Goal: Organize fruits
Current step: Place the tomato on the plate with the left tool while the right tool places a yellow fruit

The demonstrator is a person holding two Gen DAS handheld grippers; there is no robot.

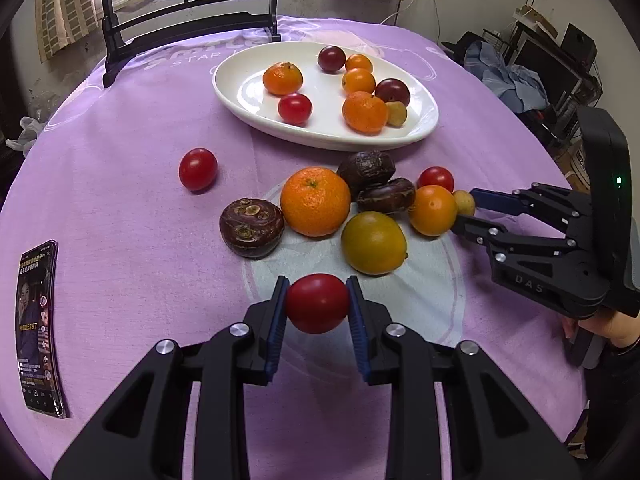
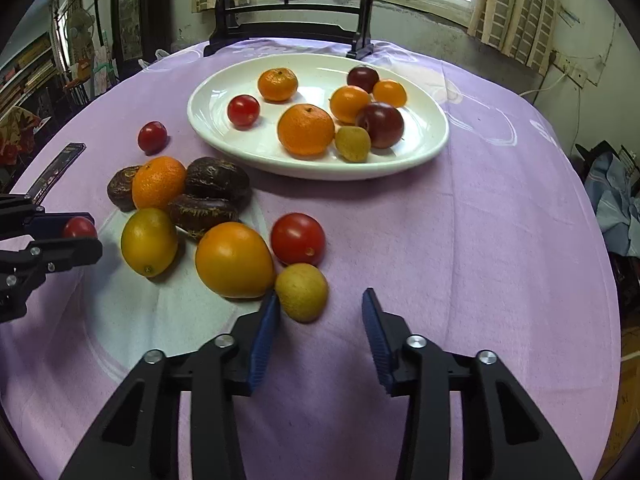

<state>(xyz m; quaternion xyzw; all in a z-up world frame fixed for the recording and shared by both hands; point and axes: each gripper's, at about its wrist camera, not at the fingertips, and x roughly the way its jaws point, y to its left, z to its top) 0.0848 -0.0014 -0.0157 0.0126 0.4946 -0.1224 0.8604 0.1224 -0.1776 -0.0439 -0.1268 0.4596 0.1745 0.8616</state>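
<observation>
Left tool (image 1: 317, 304): closed on a red cherry tomato (image 1: 317, 303), held between its blue pads at lower centre of the left wrist view, apparently just clear of the purple-clothed desk (image 1: 120, 184). Right tool (image 2: 320, 336): jaws spread wide, holding nothing, with a small yellow fruit (image 2: 302, 292) just beyond its left finger at lower centre of the right wrist view. Step in hand, as judged: transfer of the gripped tomato to the white oval plate (image 1: 240, 80) at upper centre, which already carries tangerines, plums, a tomato and a yellow fruit. Next move calls for lifting over the loose pile and releasing onto the plate's bare left portion. In the way: a large tangerine (image 1: 315, 201), a yellow-green citrus (image 1: 373, 243), an orange citrus (image 1: 433, 210) and dark brown water-chestnut-like pieces (image 1: 251, 227), clustered directly between tool and plate. Also loose: one tomato (image 1: 197, 169) at centre left, another (image 1: 436, 179) behind the pile. Other items: a phone (image 1: 38, 328) at the lower left desk edge; a black ornamental screen stand (image 1: 188, 12) behind the plate.
</observation>
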